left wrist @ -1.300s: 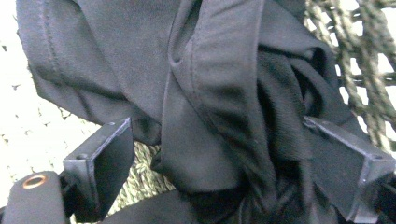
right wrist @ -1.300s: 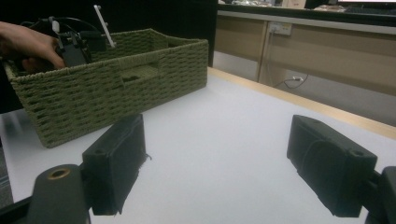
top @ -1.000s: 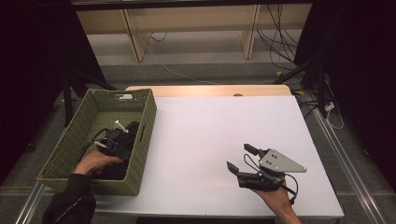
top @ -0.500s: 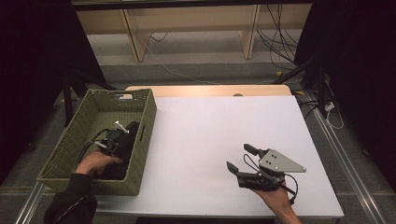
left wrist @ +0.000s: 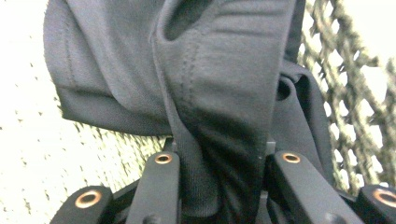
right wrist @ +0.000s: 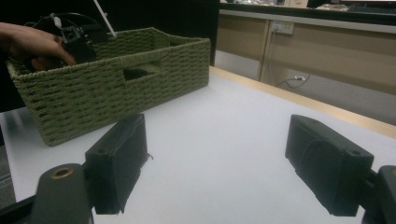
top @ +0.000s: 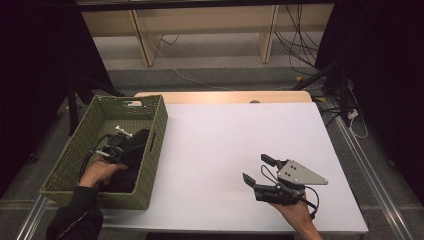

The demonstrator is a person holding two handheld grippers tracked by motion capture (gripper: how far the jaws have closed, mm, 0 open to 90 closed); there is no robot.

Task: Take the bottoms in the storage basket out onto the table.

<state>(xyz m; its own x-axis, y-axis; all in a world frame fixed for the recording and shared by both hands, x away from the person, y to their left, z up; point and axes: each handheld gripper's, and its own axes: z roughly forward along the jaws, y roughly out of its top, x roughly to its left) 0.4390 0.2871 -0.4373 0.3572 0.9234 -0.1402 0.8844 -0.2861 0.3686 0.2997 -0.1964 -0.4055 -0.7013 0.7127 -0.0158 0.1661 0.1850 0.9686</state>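
Observation:
A dark grey cloth (left wrist: 219,84) lies bunched inside the green woven basket (top: 75,145) at the table's left. My left gripper (left wrist: 224,161) is down in the basket, shut on a fold of that cloth, which rises between the jaws. From above, the left gripper (top: 121,146) sits against the cloth (top: 131,167), its tips hidden in the fabric. My right gripper (top: 255,168) rests low over the white table at the front right, open, with nothing between its jaws. In the right gripper view, the right gripper (right wrist: 229,158) faces the basket (right wrist: 116,93).
The basket wall (left wrist: 355,93) stands close on the right of the held cloth. A wooden strip (top: 225,96) runs along the table's far edge. Shelving and cables lie on the floor beyond. A hand (right wrist: 32,44) holds the left gripper (right wrist: 77,32) above the basket rim.

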